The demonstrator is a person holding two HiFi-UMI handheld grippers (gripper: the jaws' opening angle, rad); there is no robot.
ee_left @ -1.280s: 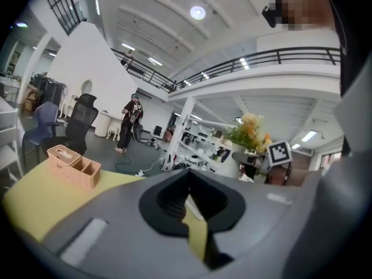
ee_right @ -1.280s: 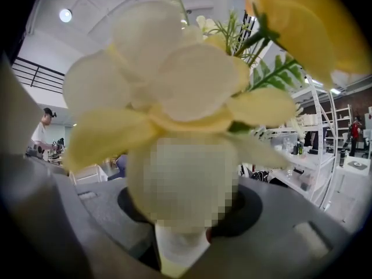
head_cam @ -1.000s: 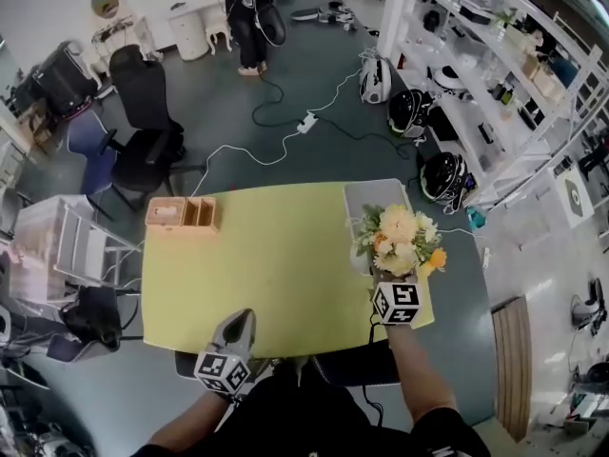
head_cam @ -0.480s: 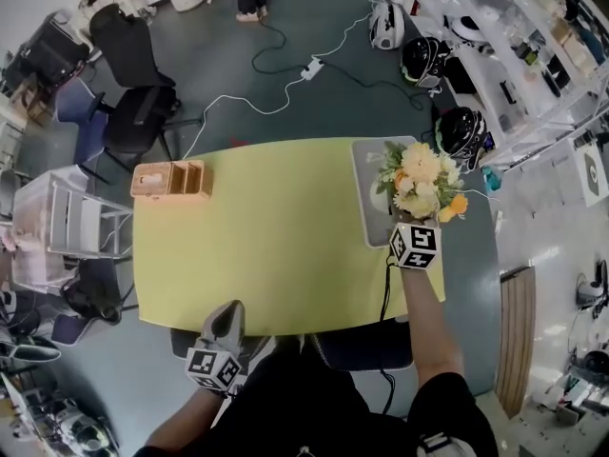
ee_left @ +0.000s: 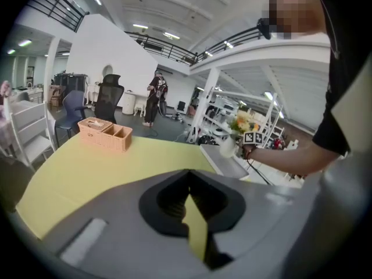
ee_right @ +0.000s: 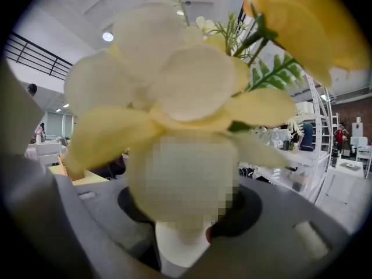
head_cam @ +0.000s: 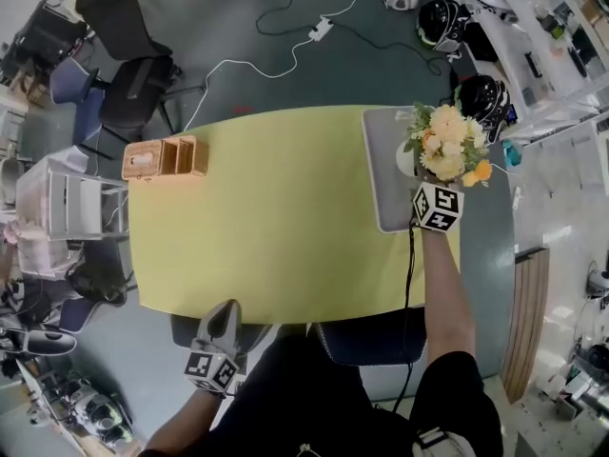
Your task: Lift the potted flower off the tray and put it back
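Two grippers are showing in the head view, and I am watching both. The right gripper (head_cam: 429,183) is reaching into the upper right of the frame. In its own view, the right gripper (ee_right: 179,244) is holding the white pot of the potted flower (ee_right: 186,89). Its fingers are standing partly open, with one pressing on each side of the pot. Big pale yellow petals are filling most of that view.

In the head view, the potted flower (head_cam: 443,149) is sitting over the right side of the grey tray (head_cam: 384,190). The tray is lying on the upper right part of the yellow table (head_cam: 285,227). In the left gripper view, the flower (ee_left: 241,124) is standing upright above the tray (ee_left: 224,164). I cannot tell whether the pot's bottom is touching the tray.

The left gripper (head_cam: 226,314) is waiting at the lower left, just off the near edge of the table. In its own view, the fingers of the left gripper (ee_left: 187,182) are sitting together with only a thin slit between them. They are holding nothing.

A tan woven box (head_cam: 164,157) is sitting at the upper left of the table, well apart from the tray. A black chair (head_cam: 133,93) is standing on the floor beyond it.
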